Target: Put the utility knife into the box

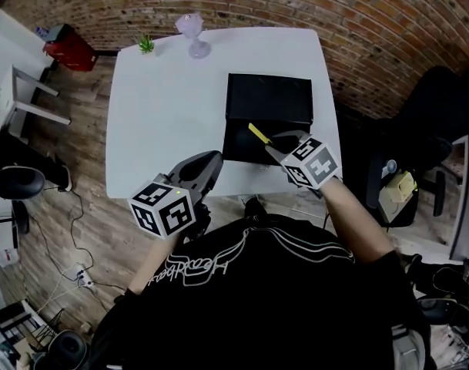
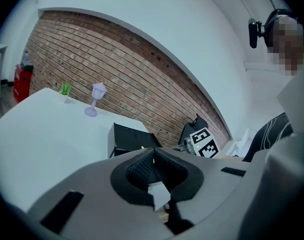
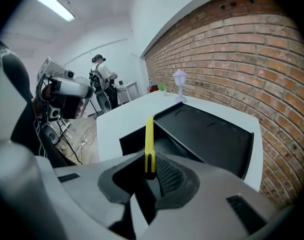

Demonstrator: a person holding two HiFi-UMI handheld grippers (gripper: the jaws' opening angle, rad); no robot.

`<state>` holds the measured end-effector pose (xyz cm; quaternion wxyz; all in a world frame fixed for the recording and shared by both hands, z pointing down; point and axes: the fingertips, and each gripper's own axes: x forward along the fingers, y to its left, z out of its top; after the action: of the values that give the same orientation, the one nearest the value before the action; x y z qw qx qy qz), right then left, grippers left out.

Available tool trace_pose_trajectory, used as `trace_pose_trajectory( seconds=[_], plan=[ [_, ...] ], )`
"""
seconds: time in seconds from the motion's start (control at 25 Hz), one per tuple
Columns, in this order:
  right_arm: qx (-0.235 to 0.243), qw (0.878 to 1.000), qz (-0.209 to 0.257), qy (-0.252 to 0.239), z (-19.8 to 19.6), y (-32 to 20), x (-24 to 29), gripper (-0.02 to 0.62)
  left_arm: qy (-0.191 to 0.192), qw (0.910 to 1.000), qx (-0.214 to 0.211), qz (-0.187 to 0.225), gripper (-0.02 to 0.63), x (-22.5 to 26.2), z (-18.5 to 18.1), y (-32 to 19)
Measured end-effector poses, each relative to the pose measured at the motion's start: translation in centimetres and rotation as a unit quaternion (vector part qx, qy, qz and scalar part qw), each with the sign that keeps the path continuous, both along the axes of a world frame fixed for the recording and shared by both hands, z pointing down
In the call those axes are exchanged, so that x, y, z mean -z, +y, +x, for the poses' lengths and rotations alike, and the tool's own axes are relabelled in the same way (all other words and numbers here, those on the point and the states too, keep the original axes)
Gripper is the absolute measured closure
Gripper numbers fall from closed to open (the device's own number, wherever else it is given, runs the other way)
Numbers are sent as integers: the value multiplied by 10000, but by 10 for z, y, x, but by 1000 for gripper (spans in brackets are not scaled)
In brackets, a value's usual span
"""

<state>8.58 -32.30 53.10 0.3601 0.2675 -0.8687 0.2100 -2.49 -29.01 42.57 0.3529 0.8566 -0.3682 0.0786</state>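
Far back on the left of the white table (image 1: 165,106) stand a little green plant (image 1: 145,45) and a purple glass (image 1: 192,33). They are well away from the job. Nearer, at the table's front edge, the left gripper (image 1: 206,163) hangs with its two jaws pressed together and nothing in them. It has no work to do here, so I think it is best kept out of the way.

In the middle sits the black box (image 1: 236,146). It is open, with its lid folded back behind it. Just over the open part is the yellow utility knife (image 1: 259,135). The right gripper (image 1: 279,143) pinches one end of it tight, and the rest of the knife sticks out past the jaws.

The knife looks to be over the box but not down in it. To do this well, I would go down slowly, keep the long end inside the box walls and lay the knife flat on the bottom. Only then would I let the jaws go.
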Motion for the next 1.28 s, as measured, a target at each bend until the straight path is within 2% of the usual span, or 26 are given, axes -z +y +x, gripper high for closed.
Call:
trace_pose_trajectory(
  seconds=[0.48,0.68,1.08,1.28],
  plan=[
    [459,9933,-395,980,-12,-12,-52,525,-15,9997,231,-10,574,-4,-21,-15],
    [602,9882,-375,1359,-16,-13,-69,525,-32,9995,316,8,574,-5,-29,-20],
    [587,9795,-521,1855,-5,-16,-93,523,-57,9991,413,25,574,-8,-40,-24],
    [561,9764,-405,2046,0,-19,-91,523,-130,9990,420,61,574,-6,-45,-23]
  ],
)
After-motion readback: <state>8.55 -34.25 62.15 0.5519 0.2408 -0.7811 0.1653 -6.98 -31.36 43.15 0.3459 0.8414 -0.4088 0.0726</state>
